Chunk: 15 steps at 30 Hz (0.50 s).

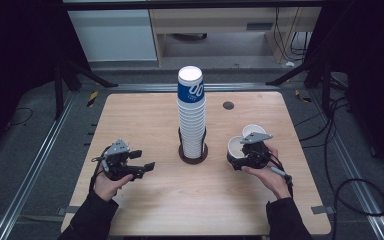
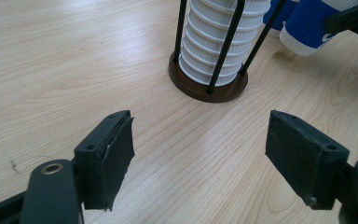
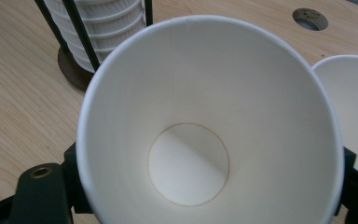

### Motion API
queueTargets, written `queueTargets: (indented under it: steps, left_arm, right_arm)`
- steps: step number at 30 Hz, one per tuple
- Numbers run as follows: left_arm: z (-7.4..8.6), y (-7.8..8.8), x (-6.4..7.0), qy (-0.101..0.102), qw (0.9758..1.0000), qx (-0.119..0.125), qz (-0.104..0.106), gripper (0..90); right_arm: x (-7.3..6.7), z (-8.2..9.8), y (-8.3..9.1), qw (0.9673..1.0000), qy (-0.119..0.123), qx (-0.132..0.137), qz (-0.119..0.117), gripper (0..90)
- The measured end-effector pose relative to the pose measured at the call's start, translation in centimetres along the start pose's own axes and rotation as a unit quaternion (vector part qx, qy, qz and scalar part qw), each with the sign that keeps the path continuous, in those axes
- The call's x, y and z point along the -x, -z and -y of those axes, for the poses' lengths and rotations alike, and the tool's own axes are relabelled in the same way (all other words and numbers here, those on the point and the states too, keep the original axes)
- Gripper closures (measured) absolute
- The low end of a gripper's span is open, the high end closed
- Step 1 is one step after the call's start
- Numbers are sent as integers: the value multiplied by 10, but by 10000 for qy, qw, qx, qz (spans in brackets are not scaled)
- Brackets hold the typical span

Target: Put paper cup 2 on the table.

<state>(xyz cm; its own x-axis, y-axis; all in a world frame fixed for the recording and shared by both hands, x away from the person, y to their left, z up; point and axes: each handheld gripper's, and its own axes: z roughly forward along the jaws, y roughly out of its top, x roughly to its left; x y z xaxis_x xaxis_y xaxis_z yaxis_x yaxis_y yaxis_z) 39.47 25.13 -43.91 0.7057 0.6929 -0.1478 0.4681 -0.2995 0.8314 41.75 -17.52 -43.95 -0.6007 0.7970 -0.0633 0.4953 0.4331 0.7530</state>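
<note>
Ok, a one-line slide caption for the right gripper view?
Right gripper shut on an empty paper cup, a second cup beside it, the cup stack in its stand behind.

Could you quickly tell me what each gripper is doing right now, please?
Left gripper: open, nothing between its jaws.
Right gripper: shut on a paper cup, beside a second cup.

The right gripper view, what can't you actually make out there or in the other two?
- Right gripper view: the held cup covers the jaws, so their contact with its wall is hidden.
- Right gripper view: the second cup is cut off by the right edge.
- High view: the right gripper hides most of both cups.
- Left gripper view: the cup stack is cut off by the top edge.
</note>
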Motion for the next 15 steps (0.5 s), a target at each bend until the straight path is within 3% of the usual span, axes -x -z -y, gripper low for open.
queueTargets:
  steps: [15]
  left_arm:
    - [1,-1,-2,34,10000,-31,-1,228]
  right_arm:
    - [1,6,-16,9994,9,-327,-65,198]
